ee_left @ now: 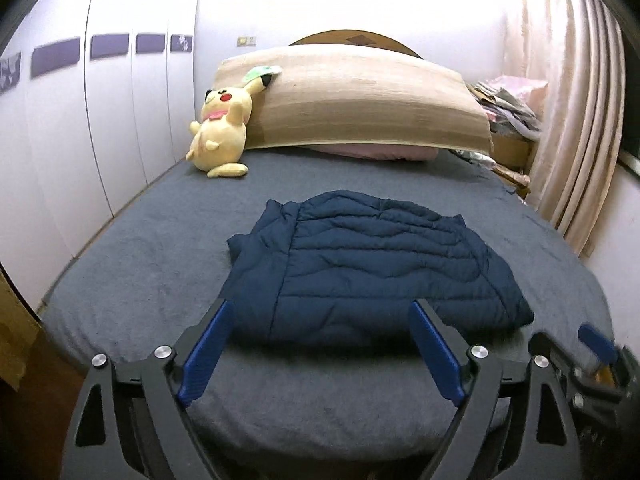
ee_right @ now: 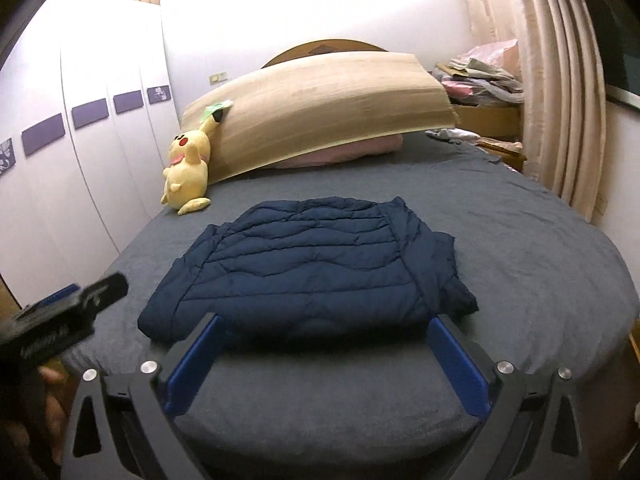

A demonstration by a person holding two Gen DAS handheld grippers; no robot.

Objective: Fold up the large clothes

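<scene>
A navy quilted jacket [ee_left: 372, 268] lies folded into a compact block on the grey bed [ee_left: 160, 280]; in the right wrist view the jacket [ee_right: 308, 272] shows a sleeve edge hanging out at its right side. My left gripper [ee_left: 322, 312] hovers over the bed's near end, open, with nothing between its blue fingers [ee_left: 206, 356]. My right gripper [ee_right: 326, 326] is also open and empty, just short of the jacket's near edge. The right gripper [ee_left: 596, 344] shows at the left wrist view's lower right, and the left gripper [ee_right: 72, 312] appears at the right wrist view's left edge.
A yellow plush toy [ee_left: 220, 136] leans against a tan board [ee_left: 360, 96] at the head of the bed [ee_right: 520, 264]. White wardrobe doors [ee_left: 100, 120] run along the left. Curtains [ee_left: 580, 120] and a pile of clutter [ee_left: 504, 104] stand at the right.
</scene>
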